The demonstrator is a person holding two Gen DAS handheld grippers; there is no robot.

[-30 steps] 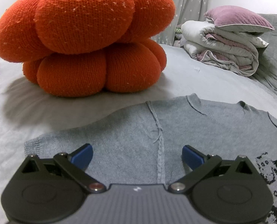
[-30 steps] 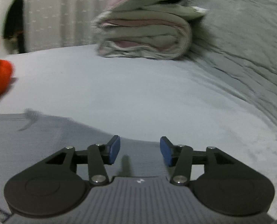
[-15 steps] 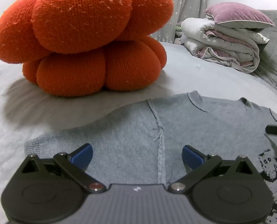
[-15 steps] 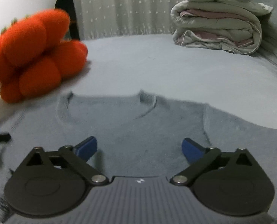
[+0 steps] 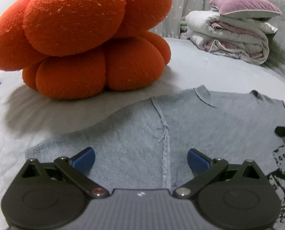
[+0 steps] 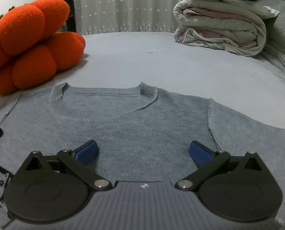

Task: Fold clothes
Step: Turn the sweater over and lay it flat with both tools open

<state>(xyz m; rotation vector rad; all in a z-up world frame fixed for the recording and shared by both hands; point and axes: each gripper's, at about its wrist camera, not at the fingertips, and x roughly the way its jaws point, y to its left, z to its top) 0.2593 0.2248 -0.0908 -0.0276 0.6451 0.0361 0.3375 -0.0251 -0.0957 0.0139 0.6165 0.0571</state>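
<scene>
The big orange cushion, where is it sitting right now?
The orange cushion sits on the grey bed, just beyond the grey sweater's left shoulder; the right wrist view shows it at far left, across from the folded duvet.

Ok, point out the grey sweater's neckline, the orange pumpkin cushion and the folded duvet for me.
grey sweater (image 6: 104, 113): right wrist view, on the ribbed neckline.
orange pumpkin cushion (image 5: 75, 28): left wrist view, on an upper lobe.
folded duvet (image 6: 219, 32): right wrist view, on the middle fold.
</scene>
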